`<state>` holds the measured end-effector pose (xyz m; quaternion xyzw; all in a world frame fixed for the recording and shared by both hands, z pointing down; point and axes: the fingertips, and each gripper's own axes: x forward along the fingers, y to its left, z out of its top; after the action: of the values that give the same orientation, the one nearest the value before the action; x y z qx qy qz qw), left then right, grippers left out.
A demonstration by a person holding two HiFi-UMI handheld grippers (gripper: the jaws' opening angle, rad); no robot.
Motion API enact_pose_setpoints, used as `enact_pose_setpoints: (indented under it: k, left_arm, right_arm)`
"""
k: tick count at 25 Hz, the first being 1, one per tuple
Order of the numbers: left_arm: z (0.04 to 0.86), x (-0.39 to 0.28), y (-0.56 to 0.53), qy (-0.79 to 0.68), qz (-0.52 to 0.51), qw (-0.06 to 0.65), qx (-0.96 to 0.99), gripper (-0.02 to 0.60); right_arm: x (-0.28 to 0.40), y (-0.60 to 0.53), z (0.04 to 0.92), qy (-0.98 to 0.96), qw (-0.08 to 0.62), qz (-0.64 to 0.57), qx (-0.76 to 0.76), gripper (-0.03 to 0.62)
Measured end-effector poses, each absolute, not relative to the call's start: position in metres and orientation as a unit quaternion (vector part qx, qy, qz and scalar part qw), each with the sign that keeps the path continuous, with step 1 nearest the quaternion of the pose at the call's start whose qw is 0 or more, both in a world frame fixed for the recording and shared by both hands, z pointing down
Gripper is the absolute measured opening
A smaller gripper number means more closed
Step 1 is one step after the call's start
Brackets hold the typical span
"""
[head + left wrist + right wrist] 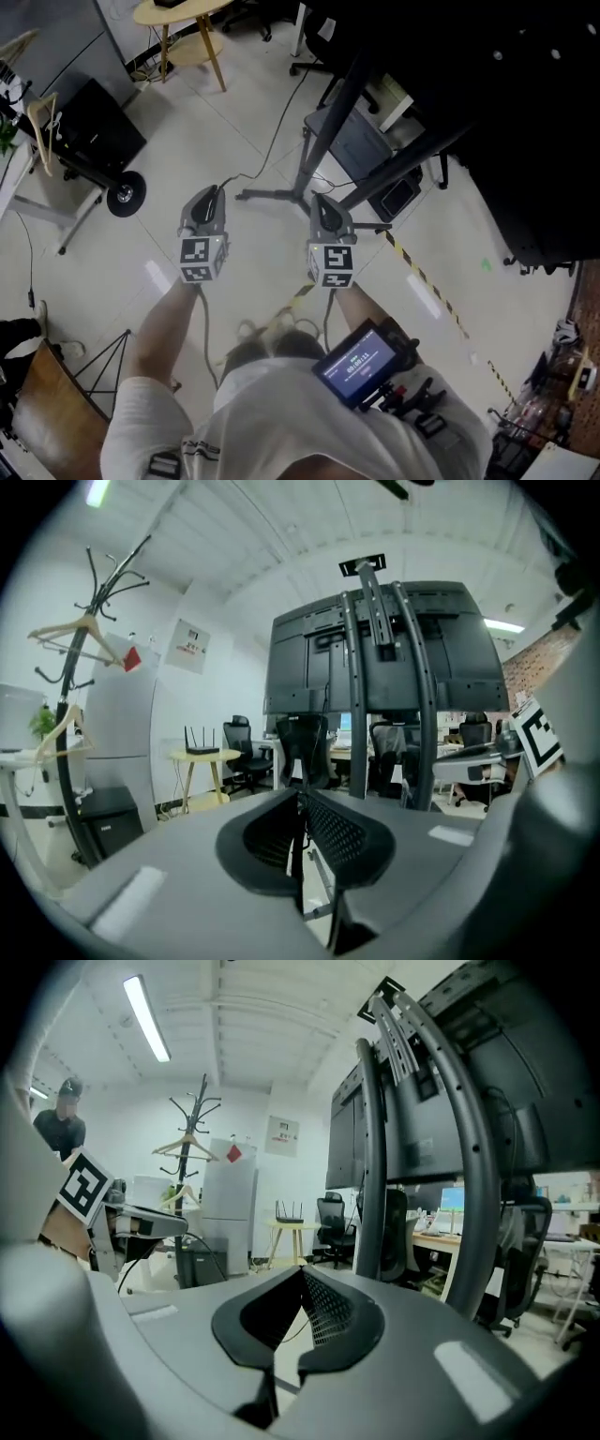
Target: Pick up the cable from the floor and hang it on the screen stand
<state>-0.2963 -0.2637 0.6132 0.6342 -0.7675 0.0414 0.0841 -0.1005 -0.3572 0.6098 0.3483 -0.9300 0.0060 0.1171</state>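
A thin black cable runs over the pale floor from the tip of my left gripper toward the back right. In the left gripper view, the left gripper has its jaws nearly together on a thin dark strand. The right gripper view shows the cable hanging below the left gripper. My right gripper is shut with nothing in it. The black screen stand rises just ahead of both grippers. Its floor legs lie between the two tips.
A round wooden table stands at the back, and a black cabinet on wheels at the left. A coat rack holds hangers. Yellow-black tape crosses the floor at the right. A tripod stands by my left side.
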Motion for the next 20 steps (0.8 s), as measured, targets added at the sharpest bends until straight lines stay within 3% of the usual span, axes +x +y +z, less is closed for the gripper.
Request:
enact_pose_setpoints:
  k: [12, 20]
  left_arm:
    - [0.375, -0.269, -0.276, -0.714, 0.003, -0.014, 0.7, 0.031]
    - [0.257, -0.213, -0.257, -0.673, -0.033, -0.062, 0.737, 0.032]
  right_arm:
    - [-0.108, -0.344, 0.427, -0.939, 0.047, -0.055, 0.336, 0.014]
    - [-0.084, -0.309, 0.341, -0.944, -0.012, -0.096, 0.315, 0.043]
